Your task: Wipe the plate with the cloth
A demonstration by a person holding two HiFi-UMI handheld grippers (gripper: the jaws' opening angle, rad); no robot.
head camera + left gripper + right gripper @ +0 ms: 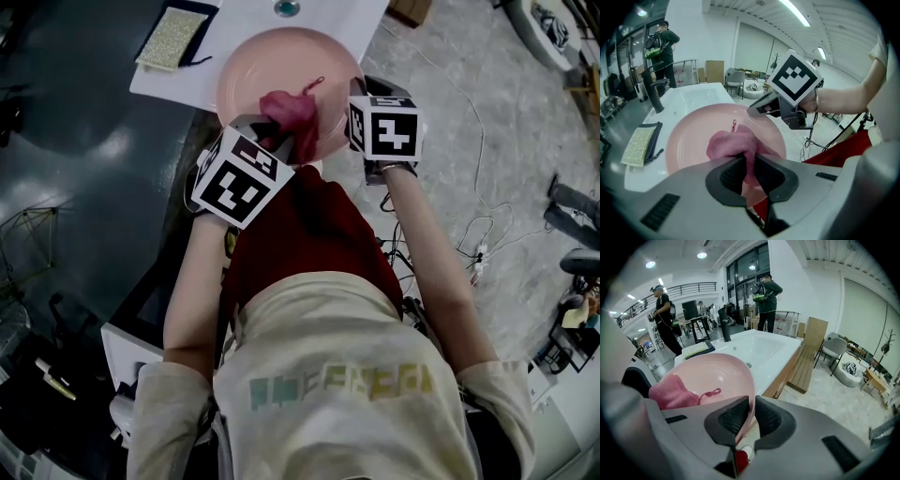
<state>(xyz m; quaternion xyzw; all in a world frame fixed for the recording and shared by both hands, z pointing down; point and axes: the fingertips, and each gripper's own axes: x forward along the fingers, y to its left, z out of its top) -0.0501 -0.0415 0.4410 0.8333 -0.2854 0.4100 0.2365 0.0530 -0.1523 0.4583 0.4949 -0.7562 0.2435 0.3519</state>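
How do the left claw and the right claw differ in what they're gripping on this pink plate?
The left claw is shut on the pink cloth, which is soft and bunched. The right claw is shut on the rim of the plate, which is thin and rigid. The left claw reaches over the plate's inside, where the cloth lies, while the right claw sits at its edge. Shared: both are shut, and both meet at the same plate.

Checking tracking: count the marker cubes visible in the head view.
2. One cube tops the left gripper, by the cloth at the near edge of the plate; the other tops the right gripper at its right rim.
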